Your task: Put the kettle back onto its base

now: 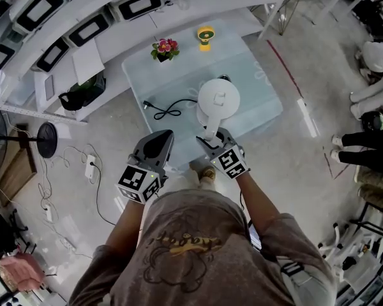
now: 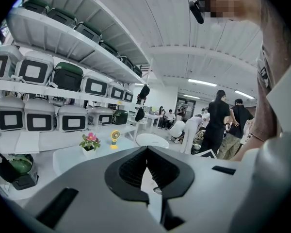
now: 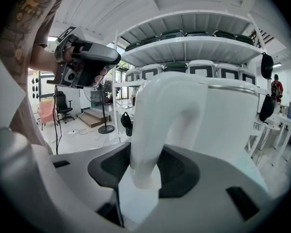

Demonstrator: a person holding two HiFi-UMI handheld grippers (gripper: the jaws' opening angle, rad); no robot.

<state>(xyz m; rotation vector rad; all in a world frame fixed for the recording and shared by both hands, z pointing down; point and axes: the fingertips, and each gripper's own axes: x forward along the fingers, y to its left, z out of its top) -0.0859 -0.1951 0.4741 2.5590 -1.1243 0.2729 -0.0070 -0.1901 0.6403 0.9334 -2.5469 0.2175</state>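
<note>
1 white kettle [image 1: 218,99] stands upright near the middle of the glass bench [image 1: 262,101], its round lid facing up and its handle [image 3: 153,125] turned to the near edge. 1 black cord [image 1: 169,110] lies coiled on the bench to the left and runs in under the kettle. The base cannot be made out beneath the kettle's body.

2 grippers are in view. The right gripper [image 1: 212,138] reaches over the near edge, and the handle stands between its jaws. The jaws are released: dark pad shows on both sides of the white handle, and they do not clamp it. The left gripper [image 1: 165,140] hangs just left of the right gripper, short of the bench. Its jaws are clenched together with nothing between them.

At the far side of the bench stand 1 pot of pink flowers [image 1: 165,48] and, to its right, 1 small yellow fan [image 1: 205,37], well apart from the kettle.
</note>
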